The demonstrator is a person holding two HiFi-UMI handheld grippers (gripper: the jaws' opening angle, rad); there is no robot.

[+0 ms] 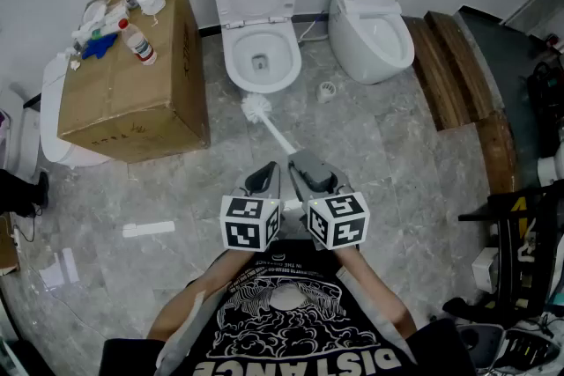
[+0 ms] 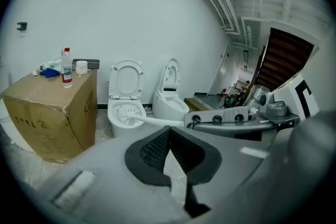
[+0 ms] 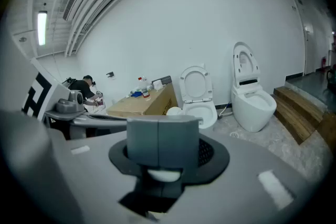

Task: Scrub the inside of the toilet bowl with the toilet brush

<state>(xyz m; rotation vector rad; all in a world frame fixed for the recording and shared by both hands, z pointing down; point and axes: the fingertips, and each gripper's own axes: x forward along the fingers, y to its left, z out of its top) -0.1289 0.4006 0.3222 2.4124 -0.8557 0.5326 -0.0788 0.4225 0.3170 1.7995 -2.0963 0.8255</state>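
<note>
A white toilet (image 1: pixel 258 57) with its lid up stands against the far wall, also seen in the left gripper view (image 2: pixel 118 119) and the right gripper view (image 3: pixel 206 113). The white toilet brush (image 1: pixel 258 108) hangs in the air just in front of the bowl's front rim, its head (image 2: pixel 127 111) toward the toilet. My right gripper (image 1: pixel 296 159) is shut on the brush handle (image 3: pixel 164 174). My left gripper (image 1: pixel 268 169) sits close beside it on the left, jaws (image 2: pixel 168 134) together at the tips and holding nothing.
A large cardboard box (image 1: pixel 132 79) with bottles and rags on top stands left of the toilet. A second toilet (image 1: pixel 374 31) is to the right, then wooden steps (image 1: pixel 449 66). A small round fitting (image 1: pixel 327 91) sits on the floor between the toilets.
</note>
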